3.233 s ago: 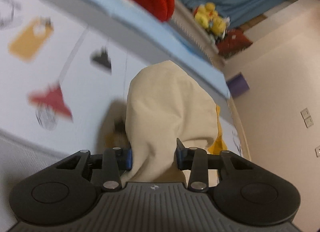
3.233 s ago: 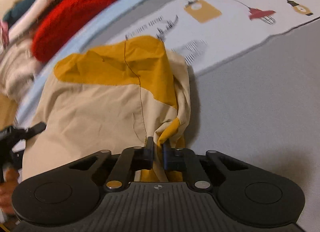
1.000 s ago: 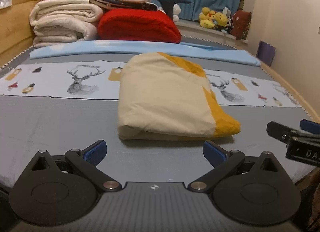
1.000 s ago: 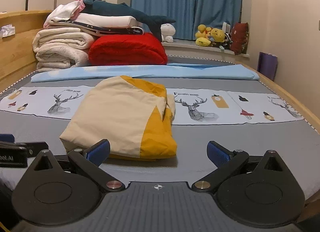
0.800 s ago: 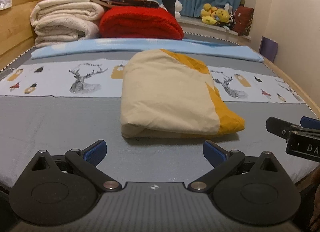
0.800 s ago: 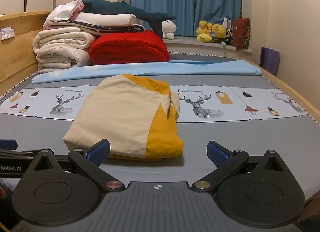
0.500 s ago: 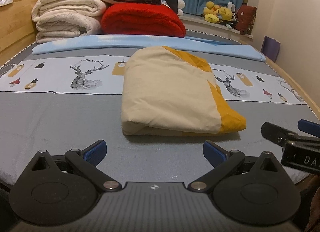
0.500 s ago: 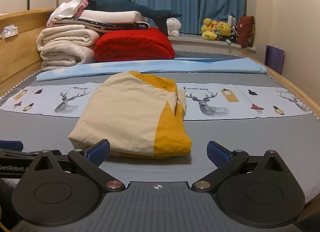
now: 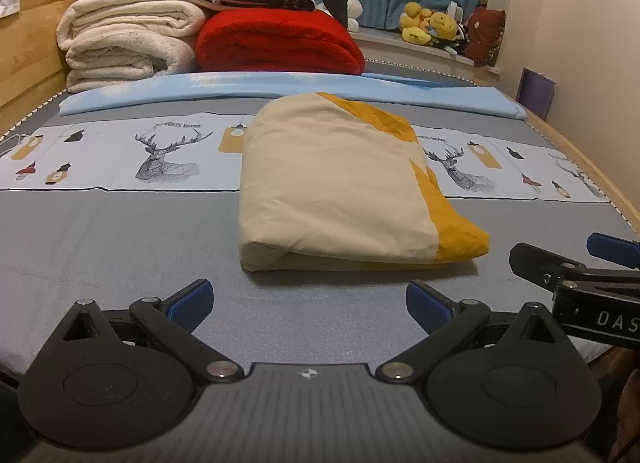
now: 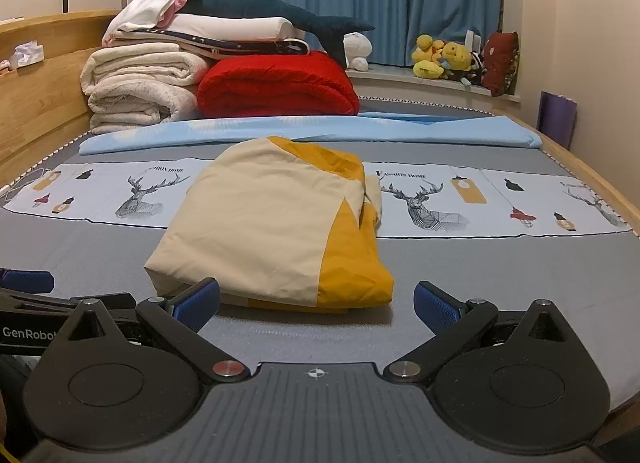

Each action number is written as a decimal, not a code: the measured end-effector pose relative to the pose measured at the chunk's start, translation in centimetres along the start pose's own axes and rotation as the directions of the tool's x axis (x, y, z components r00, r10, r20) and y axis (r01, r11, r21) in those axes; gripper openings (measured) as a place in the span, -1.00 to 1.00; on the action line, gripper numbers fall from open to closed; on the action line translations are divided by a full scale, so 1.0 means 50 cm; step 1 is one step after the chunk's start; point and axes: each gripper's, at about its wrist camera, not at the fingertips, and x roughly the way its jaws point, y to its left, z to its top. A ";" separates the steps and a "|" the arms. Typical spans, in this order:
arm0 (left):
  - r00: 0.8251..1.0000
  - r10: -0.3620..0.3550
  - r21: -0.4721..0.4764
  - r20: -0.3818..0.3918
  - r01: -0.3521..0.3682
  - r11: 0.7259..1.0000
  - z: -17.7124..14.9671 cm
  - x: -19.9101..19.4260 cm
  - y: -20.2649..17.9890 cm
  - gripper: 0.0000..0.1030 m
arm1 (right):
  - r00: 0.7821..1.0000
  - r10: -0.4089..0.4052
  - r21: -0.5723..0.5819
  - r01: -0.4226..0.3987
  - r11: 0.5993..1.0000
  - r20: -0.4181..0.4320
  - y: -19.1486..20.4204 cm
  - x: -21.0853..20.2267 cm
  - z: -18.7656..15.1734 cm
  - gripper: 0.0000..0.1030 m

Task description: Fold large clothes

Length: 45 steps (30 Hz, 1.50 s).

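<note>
Folded cream-and-yellow garment [image 9: 340, 183] lies flat mid-bed, near the front edge of the grey bedspread [image 9: 100, 247], half over the deer-print strip [image 9: 160, 155]. Left gripper [image 9: 310, 303] has fingers spread wide, holding nothing, just short of the garment. Right gripper [image 10: 316, 301] likewise spread and unloaded. Folded blankets [image 10: 276, 83] are stacked at the far edge.

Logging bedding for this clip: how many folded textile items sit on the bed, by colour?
Cream and yellow folded garment: 1
Red blanket: 1
Cream blankets: 2
White folded bedding: 1
Light blue sheet roll: 1
Total: 6
</note>
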 end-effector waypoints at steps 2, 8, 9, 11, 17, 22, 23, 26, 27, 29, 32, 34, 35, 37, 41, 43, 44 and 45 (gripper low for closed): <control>1.000 -0.003 0.002 -0.002 0.003 1.000 0.000 0.001 -0.001 0.99 | 1.000 0.000 -0.001 0.000 1.000 -0.002 0.000 0.001 -0.001 0.98; 1.000 -0.009 0.005 -0.006 0.009 1.000 -0.001 0.003 0.001 0.99 | 1.000 0.000 -0.004 0.000 1.000 -0.009 0.002 0.002 -0.004 0.98; 1.000 -0.010 0.004 -0.007 0.010 1.000 -0.001 0.003 0.000 0.99 | 1.000 -0.001 -0.005 0.001 1.000 -0.010 0.003 0.003 -0.004 0.98; 1.000 -0.011 0.001 -0.008 0.011 1.000 0.000 0.003 0.001 0.99 | 1.000 0.000 -0.005 0.000 1.000 -0.013 0.004 0.004 -0.004 0.98; 1.000 -0.012 0.001 -0.012 0.012 1.000 0.000 0.004 0.001 0.99 | 1.000 0.001 -0.005 -0.001 1.000 -0.016 0.002 0.004 -0.005 0.98; 1.000 -0.012 0.001 -0.013 0.012 1.000 0.000 0.004 0.002 0.99 | 1.000 0.001 -0.003 -0.001 1.000 -0.018 0.002 0.005 -0.007 0.98; 1.000 -0.012 0.002 -0.013 0.012 1.000 0.000 0.004 0.002 0.99 | 1.000 0.001 -0.002 -0.001 1.000 -0.019 0.002 0.005 -0.008 0.98; 1.000 -0.012 0.001 -0.013 0.012 1.000 0.000 0.004 0.002 0.99 | 1.000 0.001 -0.002 -0.001 1.000 -0.019 0.002 0.005 -0.008 0.98; 1.000 -0.013 0.001 -0.014 0.013 1.000 0.000 0.005 0.002 0.99 | 1.000 0.002 -0.002 -0.002 1.000 -0.020 0.002 0.005 -0.009 0.98; 1.000 -0.012 0.001 -0.013 0.012 1.000 0.000 0.004 0.002 0.99 | 1.000 0.001 -0.002 -0.001 1.000 -0.020 0.001 0.005 -0.008 0.98; 1.000 -0.012 0.002 -0.013 0.012 1.000 0.000 0.004 0.002 0.99 | 1.000 0.002 -0.001 -0.002 1.000 -0.021 0.001 0.005 -0.009 0.98; 1.000 -0.012 0.002 -0.014 0.012 1.000 0.000 0.004 0.002 0.99 | 1.000 0.003 -0.002 -0.003 1.000 -0.021 0.001 0.006 -0.010 0.98; 1.000 -0.012 0.001 -0.014 0.012 1.000 0.000 0.004 0.001 0.99 | 1.000 0.002 -0.002 -0.002 1.000 -0.022 0.001 0.006 -0.010 0.98; 1.000 -0.012 0.001 -0.014 0.012 1.000 -0.001 0.005 0.001 0.99 | 1.000 0.002 -0.001 -0.002 1.000 -0.022 0.000 0.006 -0.010 0.98; 1.000 -0.013 0.002 -0.014 0.013 1.000 0.000 0.005 0.001 0.99 | 1.000 0.003 -0.001 -0.003 1.000 -0.022 0.000 0.005 -0.011 0.98; 1.000 -0.012 0.001 -0.014 0.012 1.000 0.000 0.005 0.001 0.99 | 1.000 0.003 -0.001 -0.003 1.000 -0.022 -0.001 0.005 -0.009 0.98; 1.000 -0.013 0.002 -0.014 0.013 1.000 0.000 0.005 0.000 0.99 | 1.000 0.003 -0.001 -0.003 1.000 -0.023 -0.001 0.005 -0.010 0.98; 1.000 -0.013 0.002 -0.015 0.013 1.000 0.000 0.004 0.000 0.99 | 1.000 0.003 0.000 -0.003 1.000 -0.024 -0.001 0.005 -0.010 0.98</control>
